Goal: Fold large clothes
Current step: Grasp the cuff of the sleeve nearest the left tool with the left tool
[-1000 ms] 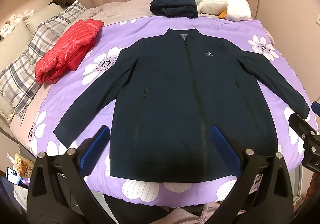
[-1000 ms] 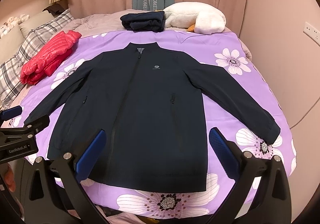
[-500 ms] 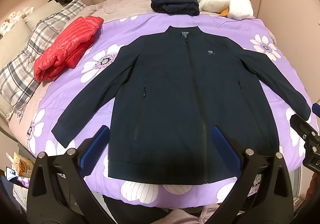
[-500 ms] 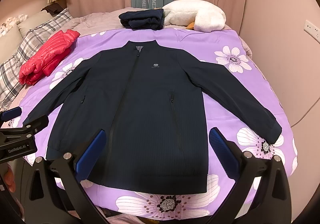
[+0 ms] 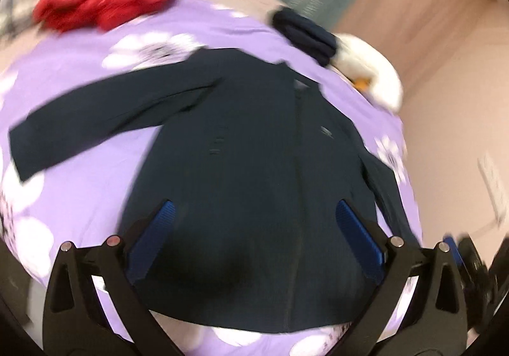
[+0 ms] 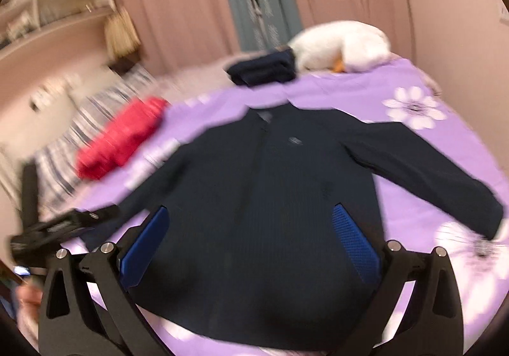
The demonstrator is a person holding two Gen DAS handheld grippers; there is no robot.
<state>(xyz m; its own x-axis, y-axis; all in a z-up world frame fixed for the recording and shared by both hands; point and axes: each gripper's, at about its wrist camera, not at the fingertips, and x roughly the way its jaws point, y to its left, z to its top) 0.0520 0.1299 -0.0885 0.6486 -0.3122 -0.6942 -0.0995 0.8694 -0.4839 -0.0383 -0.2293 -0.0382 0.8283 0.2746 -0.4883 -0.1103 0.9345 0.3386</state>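
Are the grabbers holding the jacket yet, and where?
No. Both the left gripper and the right gripper are open with nothing between their fingers. The jacket lies spread flat on the bed.

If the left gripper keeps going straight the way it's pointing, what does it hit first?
Most likely the navy jacket, spread flat on the purple floral bedspread. The left gripper is open, and its fingers frame the jacket's lower body near the hem. The picture is blurred, so depth is uncertain.
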